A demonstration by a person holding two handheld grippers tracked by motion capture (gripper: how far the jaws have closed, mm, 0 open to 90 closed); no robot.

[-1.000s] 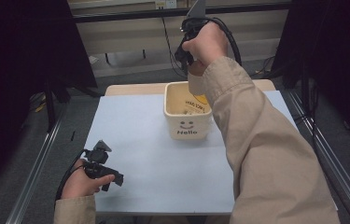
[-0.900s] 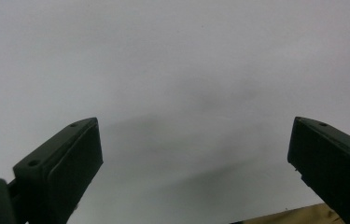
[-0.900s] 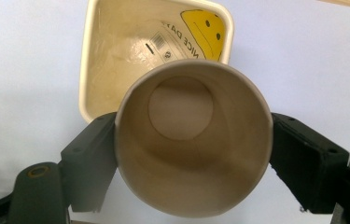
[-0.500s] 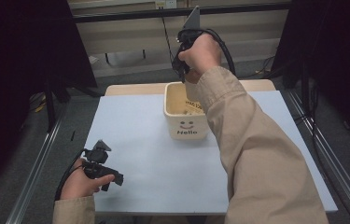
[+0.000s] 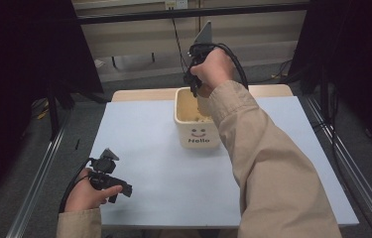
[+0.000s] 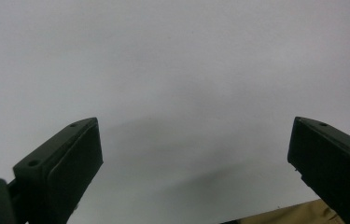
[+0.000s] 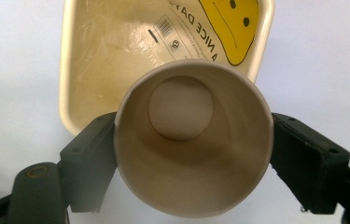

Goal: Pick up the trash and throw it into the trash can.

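Right gripper [image 7: 193, 154] was clamped on the paper cup [image 7: 193, 140] directly above the cream bin [image 5: 186, 119], left gripper [image 5: 105, 174] sat jaws-apart near the table [image 5: 149, 148] edge, well clear of the bin; best to centre the cup over the opening before release.

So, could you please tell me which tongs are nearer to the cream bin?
Right. The right tongs, gripping a paper cup, hang over the cream bin; the left tongs rest near the table's front-left edge.
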